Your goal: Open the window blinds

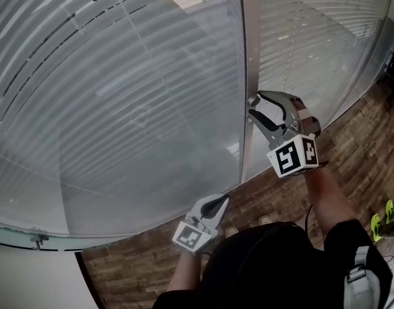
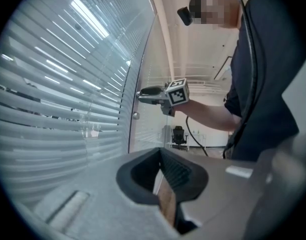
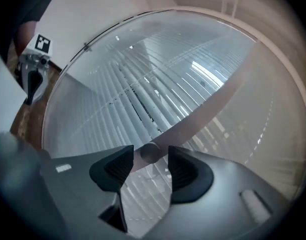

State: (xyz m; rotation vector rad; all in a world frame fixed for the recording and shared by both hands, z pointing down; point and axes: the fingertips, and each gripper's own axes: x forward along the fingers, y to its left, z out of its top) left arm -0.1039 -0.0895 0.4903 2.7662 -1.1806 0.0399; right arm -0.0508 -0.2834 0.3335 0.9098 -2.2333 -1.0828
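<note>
Here, a person stands facing a tall glass partition with pale grey horizontal slatted window blinds (image 1: 120, 95) behind the glass, the slats lying fairly flat so that thin dark gaps show between some of them. A slim vertical metal frame post (image 1: 250, 44) divides the glazing into a wide left pane and a narrower right pane, each with its own blinds. A small round silver knob (image 1: 253, 100) sits on this post, partway up. The right gripper (image 1: 255, 106), a grey two-jaw tool with dark ribbed pads, reaches roughly level toward the post on an outstretched bare forearm (image 1: 326, 192). In the right gripper view its jaws stand spread, one on each side of the knob (image 3: 151, 152), with a slight gap on both sides, so the pads are not pressing on it. A white cube with black square markers (image 1: 292, 154) rides on the back of this gripper. The left gripper (image 1: 221, 203), of the same grey make, is held low and close to the person's body, well apart from the knob, near the lower edge of the left pane. Its jaws are pressed together with nothing between them, as the left gripper view shows (image 2: 160, 153). Brown wood-plank flooring (image 1: 351, 147) runs along the foot of the partition.
</note>
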